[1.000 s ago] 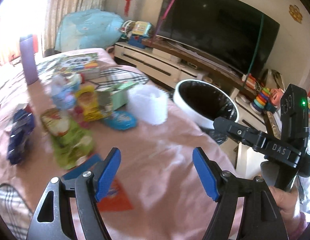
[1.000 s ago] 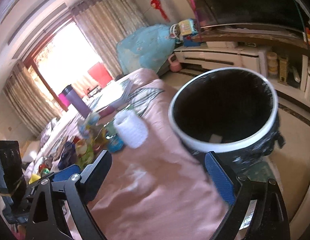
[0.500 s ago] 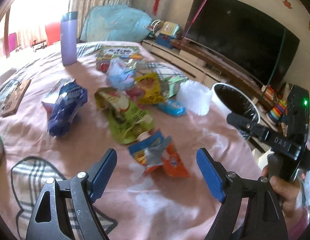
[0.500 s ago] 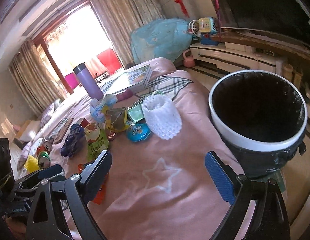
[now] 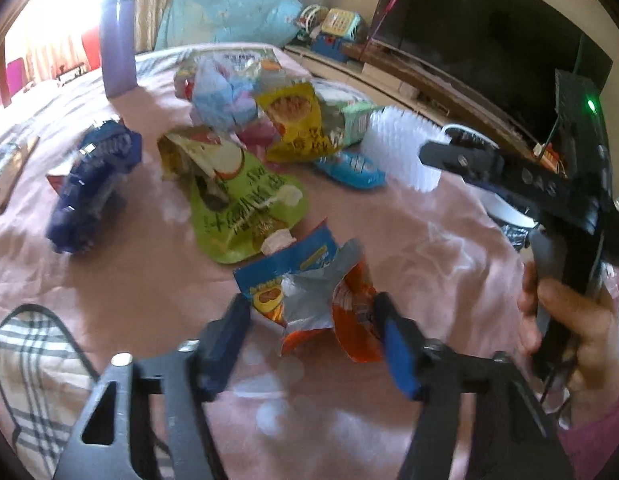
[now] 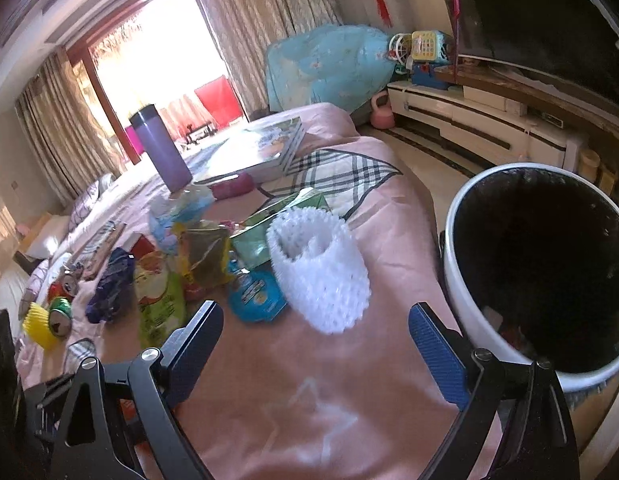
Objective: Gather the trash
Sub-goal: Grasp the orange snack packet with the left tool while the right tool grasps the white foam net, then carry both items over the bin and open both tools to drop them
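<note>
One torn orange-and-blue wrapper lies on the pink bedspread, and the left gripper is down over it with its jaws closing: the wrapper sits between the two blue pads, which are at or very near its crumpled edges, though motion blur keeps me from telling whether they press on it yet.

The right gripper hangs above bare bedspread with its jaws wide apart and nothing between them. In the left wrist view it shows at the right, gripped by one hand with a pink sleeve at the wrist.

Beyond the wrapper the trash lies in a loose cluster on the bed. I count one green pouch, one dark blue bag, one yellow packet, one pale blue crumpled bag, one round blue packet and one white foam net sleeve, the last just beside the round packet. A green carton lies behind the sleeve.

Farther left in the right wrist view are two cans and one yellow paper cup. One purple flask stands upright near one stack of books.

One white bin with a black liner stands off the bed's edge, at the right gripper's right.
</note>
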Demonstrator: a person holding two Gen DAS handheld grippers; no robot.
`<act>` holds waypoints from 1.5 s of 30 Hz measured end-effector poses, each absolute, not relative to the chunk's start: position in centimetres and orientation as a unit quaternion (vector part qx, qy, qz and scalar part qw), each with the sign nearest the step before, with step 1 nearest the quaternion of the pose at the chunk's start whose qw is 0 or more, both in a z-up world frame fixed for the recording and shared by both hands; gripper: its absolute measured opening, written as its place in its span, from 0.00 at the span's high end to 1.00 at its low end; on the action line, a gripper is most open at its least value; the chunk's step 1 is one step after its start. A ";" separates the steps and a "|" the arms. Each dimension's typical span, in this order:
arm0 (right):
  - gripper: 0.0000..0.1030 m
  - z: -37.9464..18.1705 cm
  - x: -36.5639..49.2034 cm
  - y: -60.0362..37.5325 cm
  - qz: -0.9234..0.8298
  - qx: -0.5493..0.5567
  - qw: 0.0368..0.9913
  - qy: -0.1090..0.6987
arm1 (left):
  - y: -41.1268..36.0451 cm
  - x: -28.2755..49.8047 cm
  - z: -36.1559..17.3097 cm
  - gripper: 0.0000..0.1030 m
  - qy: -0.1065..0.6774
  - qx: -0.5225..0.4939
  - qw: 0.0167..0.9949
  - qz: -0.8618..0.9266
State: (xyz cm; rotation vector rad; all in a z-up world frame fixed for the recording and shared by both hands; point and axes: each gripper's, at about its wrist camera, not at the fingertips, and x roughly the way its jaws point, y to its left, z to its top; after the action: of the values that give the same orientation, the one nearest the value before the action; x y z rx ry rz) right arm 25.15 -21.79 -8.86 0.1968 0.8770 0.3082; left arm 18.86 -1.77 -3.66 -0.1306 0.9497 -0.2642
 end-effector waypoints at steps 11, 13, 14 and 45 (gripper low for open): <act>0.78 -9.9 25.6 -21.8 0.145 0.077 0.884 0.438 | -1.5 19.4 -3.0 0.80 0.441 -0.081 0.878 -0.164; 0.78 -9.4 24.8 -22.3 0.144 0.086 0.887 0.431 | -2.0 19.0 -2.5 0.81 0.435 -0.077 0.881 -0.172; 0.78 -9.0 24.1 -23.0 0.142 0.094 0.889 0.426 | -2.3 19.0 -2.3 0.81 0.432 -0.075 0.881 -0.177; 0.78 -6.2 19.3 -37.1 0.020 0.172 0.907 0.384 | -16.1 29.8 -1.3 0.81 0.409 -0.022 0.875 -0.258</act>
State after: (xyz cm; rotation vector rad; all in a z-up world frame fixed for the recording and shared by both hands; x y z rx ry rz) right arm 19.32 -37.07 -6.18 0.3556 0.7925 0.0417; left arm 29.84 -16.14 -1.25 -0.0460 0.8533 -0.5385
